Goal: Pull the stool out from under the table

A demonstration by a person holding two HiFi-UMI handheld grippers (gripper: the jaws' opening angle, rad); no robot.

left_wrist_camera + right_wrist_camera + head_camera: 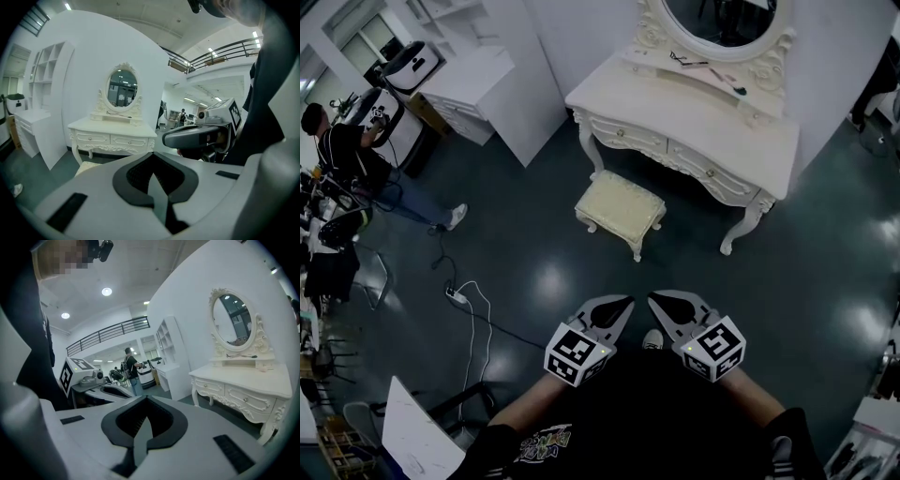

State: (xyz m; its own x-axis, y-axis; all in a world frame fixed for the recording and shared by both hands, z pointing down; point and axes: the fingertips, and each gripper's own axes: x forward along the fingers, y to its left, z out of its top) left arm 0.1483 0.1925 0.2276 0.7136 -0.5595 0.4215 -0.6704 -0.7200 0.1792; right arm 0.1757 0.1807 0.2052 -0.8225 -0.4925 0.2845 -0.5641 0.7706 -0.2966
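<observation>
A cream cushioned stool (620, 210) stands on the dark floor, its far part tucked under the front edge of the white dressing table (694, 122) with an oval mirror. Both grippers hang side by side low in the head view, well short of the stool. My left gripper (629, 301) is shut and holds nothing. My right gripper (652, 297) is shut and empty too. The left gripper view shows the table (112, 131) ahead, a sliver of the stool (86, 166) and the right gripper (197, 136) beside it. In the right gripper view the table (243, 385) lies to the right.
A white shelf unit and cabinet (483, 89) stand left of the table. A person (347, 150) stands at the far left among equipment. A white cable with a power strip (459, 295) lies on the floor to the left. A white board (417, 436) leans at bottom left.
</observation>
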